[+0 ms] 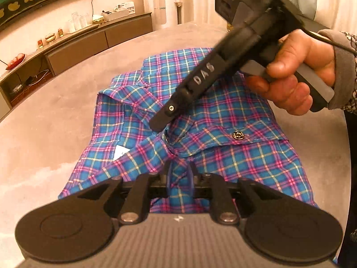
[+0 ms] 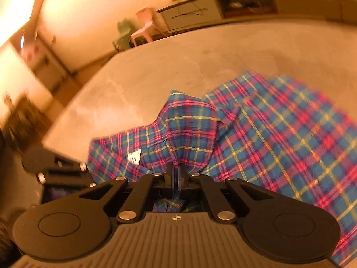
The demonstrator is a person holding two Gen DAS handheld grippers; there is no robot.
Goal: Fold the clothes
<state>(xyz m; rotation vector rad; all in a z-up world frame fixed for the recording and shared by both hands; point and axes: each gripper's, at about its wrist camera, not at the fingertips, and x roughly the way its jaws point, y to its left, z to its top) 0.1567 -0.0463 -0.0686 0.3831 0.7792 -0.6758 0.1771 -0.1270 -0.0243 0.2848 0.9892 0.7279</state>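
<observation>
A blue, pink and yellow plaid shirt (image 1: 223, 111) lies bunched on a beige soft surface (image 1: 55, 122). A brass snap (image 1: 237, 135) and a white label (image 1: 120, 151) show on it. My left gripper (image 1: 179, 174) is shut on a fold of the shirt near its front opening. A hand (image 1: 296, 76) holds my right gripper (image 1: 157, 125), whose tip pinches the cloth near the collar. In the right wrist view, the right gripper (image 2: 176, 175) is shut on a ridge of the shirt (image 2: 279, 134) that rises from its pads. The left tool's black body (image 2: 55, 169) sits at the left.
A long low cabinet (image 1: 78, 42) with glasses and bowls runs along the far wall. A pink chair (image 2: 145, 26) and another cabinet (image 2: 223, 6) stand beyond the surface's far edge. The surface corner (image 2: 51, 143) drops off at the left.
</observation>
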